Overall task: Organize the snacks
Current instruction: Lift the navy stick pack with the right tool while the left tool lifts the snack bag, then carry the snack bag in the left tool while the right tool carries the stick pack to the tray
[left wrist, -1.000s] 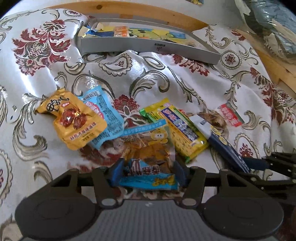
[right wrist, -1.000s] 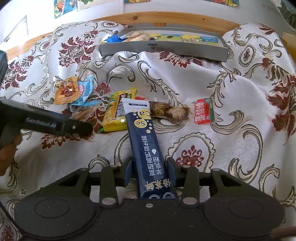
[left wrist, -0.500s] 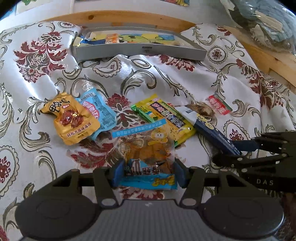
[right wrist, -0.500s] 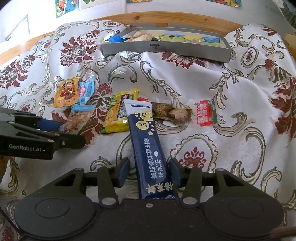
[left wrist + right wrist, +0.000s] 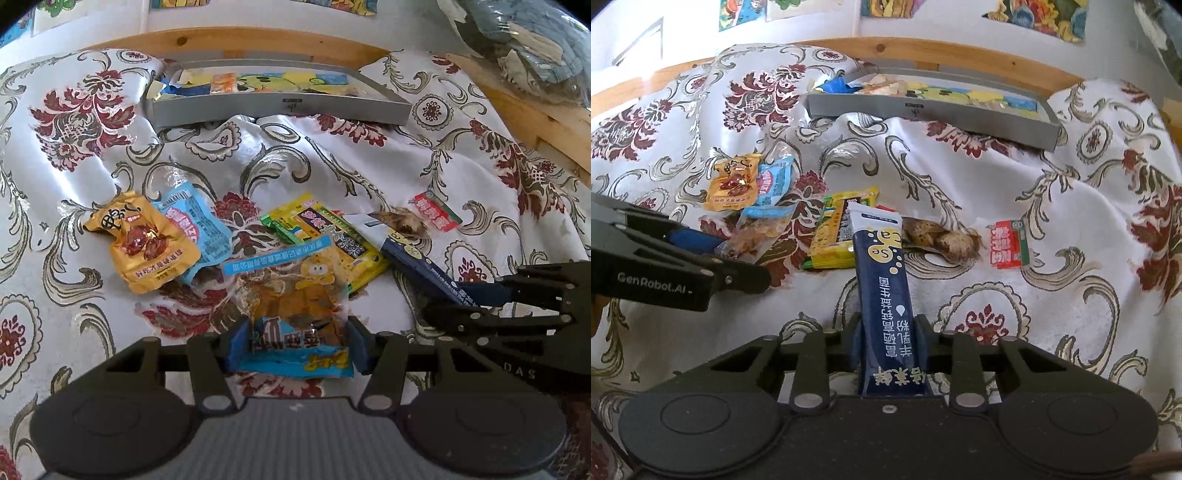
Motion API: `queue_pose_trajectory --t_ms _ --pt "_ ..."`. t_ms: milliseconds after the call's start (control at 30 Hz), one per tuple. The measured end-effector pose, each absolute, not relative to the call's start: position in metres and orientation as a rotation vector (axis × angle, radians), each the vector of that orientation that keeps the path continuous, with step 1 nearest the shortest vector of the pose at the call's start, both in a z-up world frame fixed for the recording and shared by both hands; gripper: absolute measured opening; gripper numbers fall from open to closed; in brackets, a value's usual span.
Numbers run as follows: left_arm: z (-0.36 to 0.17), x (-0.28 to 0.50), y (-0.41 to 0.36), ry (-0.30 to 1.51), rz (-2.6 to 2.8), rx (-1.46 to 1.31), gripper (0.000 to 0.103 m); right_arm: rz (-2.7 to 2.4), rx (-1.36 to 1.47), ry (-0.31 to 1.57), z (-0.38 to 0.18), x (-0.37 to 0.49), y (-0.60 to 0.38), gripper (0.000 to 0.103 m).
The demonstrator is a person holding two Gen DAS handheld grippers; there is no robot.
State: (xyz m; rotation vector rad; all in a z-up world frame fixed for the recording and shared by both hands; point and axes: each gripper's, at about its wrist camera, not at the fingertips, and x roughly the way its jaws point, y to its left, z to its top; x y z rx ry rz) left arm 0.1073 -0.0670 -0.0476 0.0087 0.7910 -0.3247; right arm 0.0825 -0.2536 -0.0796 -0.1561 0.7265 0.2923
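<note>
So both grippers are loaded up at once here. The left gripper [image 5: 293, 341] has its blue pads pinching the bottom edge of a clear snack pouch [image 5: 291, 291] with a blue header strip and a little yellow cartoon guy on it, and the right gripper [image 5: 888, 345] is clamped on the tail end of a long navy stick packet [image 5: 886, 291], so each packet sticks out ahead of its fingers. Grabbing by the end seam makes sense to me, since these are flat, floppy wrappers and the sealed edge is the only stiff bit to bite. The rest of the pile sits on the floral tablecloth [image 5: 369, 166]: a gold pouch [image 5: 142, 247] overlapping a light blue packet [image 5: 194, 229] on the left, a yellow-green packet [image 5: 325, 240] in the middle partly under the clear pouch, a brownish see-through pack [image 5: 942, 240] just beside the navy stick, and a small red packet [image 5: 1008, 243] off on its own to the right. At the back there's a shallow grey tray [image 5: 280, 107] already holding a few wrappers, so my guess is that's where everything's headed, and both held packets are well short of it.
</note>
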Motion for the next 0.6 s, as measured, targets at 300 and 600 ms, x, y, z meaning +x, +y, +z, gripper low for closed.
queue_pose_trajectory --t_ms 300,600 --pt "-0.043 0.106 -0.065 0.779 -0.311 -0.009 0.058 0.293 -0.227 0.637 -0.070 0.071 -0.245 0.029" --pt "-0.033 0.112 -0.066 0.752 -0.311 -0.019 0.058 0.285 -0.214 0.597 -0.061 0.073 -0.247 0.029"
